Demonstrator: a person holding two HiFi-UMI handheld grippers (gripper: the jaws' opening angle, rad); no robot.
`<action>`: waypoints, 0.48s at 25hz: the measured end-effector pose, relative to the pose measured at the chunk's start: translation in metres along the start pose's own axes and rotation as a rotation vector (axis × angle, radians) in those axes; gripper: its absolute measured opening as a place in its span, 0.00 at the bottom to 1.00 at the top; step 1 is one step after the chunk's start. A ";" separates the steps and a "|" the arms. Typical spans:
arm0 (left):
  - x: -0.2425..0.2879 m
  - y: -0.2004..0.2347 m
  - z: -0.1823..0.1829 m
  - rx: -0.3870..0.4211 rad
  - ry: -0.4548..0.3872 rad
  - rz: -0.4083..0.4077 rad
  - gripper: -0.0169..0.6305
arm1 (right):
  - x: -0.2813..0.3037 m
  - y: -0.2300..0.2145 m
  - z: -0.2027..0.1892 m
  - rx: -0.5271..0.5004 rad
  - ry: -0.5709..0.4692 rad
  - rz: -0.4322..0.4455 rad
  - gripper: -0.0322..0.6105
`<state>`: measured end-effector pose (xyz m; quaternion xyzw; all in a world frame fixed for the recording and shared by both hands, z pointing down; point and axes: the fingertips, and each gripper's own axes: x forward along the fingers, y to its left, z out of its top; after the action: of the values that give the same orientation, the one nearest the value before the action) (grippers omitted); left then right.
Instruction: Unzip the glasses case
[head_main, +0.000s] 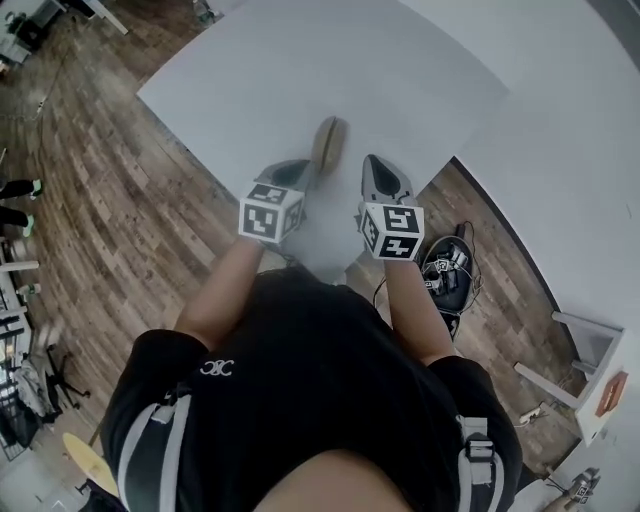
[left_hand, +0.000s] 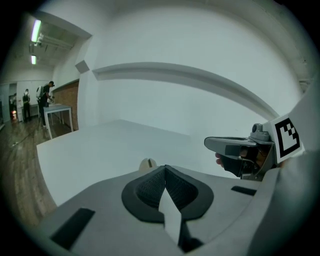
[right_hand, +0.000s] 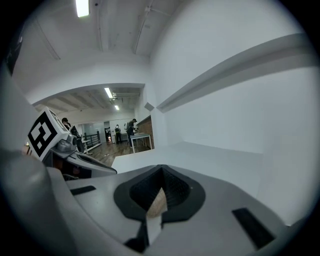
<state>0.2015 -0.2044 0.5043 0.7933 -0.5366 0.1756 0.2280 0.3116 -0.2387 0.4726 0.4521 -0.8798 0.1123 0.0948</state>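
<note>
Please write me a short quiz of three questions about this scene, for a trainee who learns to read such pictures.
1. True or false: the left gripper holds the case.
2. Where does the case lie? A) on the floor B) on the table C) on a chair
3. Fill in: the jaws of the right gripper are ___ (open or shut).

Key: 1 false; 2 B; 3 shut.
</note>
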 end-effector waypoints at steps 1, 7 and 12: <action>-0.003 0.003 -0.002 -0.010 0.001 0.009 0.03 | 0.000 0.006 0.000 -0.004 0.000 0.014 0.07; -0.010 0.010 -0.005 -0.016 -0.004 0.039 0.03 | 0.005 0.023 -0.001 -0.025 0.008 0.058 0.07; -0.009 0.021 -0.005 -0.022 -0.004 0.051 0.03 | 0.014 0.031 0.003 -0.040 0.007 0.075 0.07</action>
<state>0.1782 -0.2018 0.5072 0.7771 -0.5592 0.1738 0.2308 0.2779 -0.2330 0.4705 0.4163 -0.8979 0.0999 0.1026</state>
